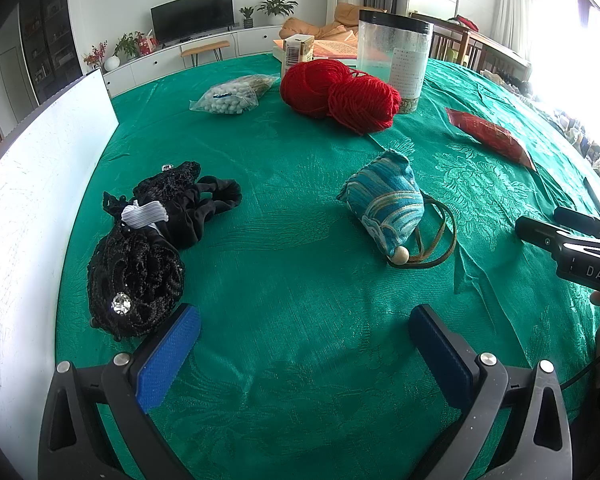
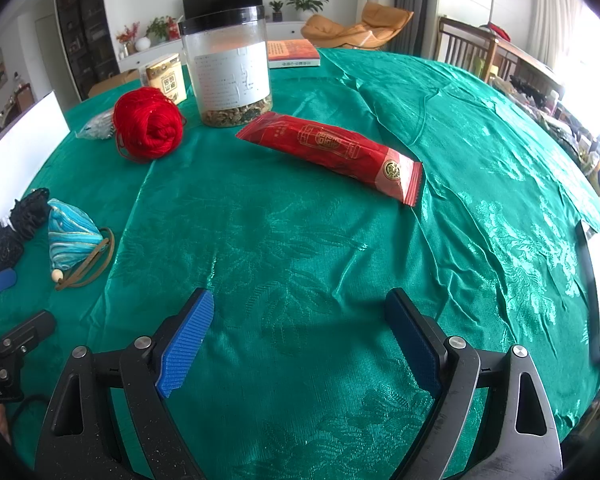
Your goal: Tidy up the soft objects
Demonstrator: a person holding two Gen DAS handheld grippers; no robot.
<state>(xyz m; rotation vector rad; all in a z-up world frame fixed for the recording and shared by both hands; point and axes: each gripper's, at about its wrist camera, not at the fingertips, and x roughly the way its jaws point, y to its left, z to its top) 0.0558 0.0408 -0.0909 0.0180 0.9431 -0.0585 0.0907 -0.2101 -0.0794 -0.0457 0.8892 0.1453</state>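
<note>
A: Where do the soft things lie?

B: The black crocheted bundle (image 1: 140, 256) sits just ahead of the left gripper (image 1: 306, 344), touching or nearly touching the outer side of its left finger. The blue striped pouch (image 1: 384, 208) with a wooden bead and cord lies farther ahead, a little toward the right finger. The red yarn (image 1: 340, 92) is well beyond both, beside the clear jar (image 1: 394, 56).

A: And the right gripper (image 2: 300, 344)?

B: Nothing lies between its fingers. The red snack packet (image 2: 332, 156) is ahead of it, the yarn and jar farther off to the left.

A: Fingers?

B: Both pairs are spread wide and empty, with bare green tablecloth (image 1: 300, 280) in the gaps.

A: So which step?

B: I judge nothing is gathered yet; this looks like the approach to a first pick. The left gripper seems best placed for the black bundle or the pouch.

A: What would that take?

B: Shifting left to bring the bundle between the pads, then lowering and closing deep enough to catch loose fabric rather than a stray strand.

A: Pose?

B: Both grippers are held low over the table, pointing forward and tilted slightly down, the right one near the left's right side.
</note>
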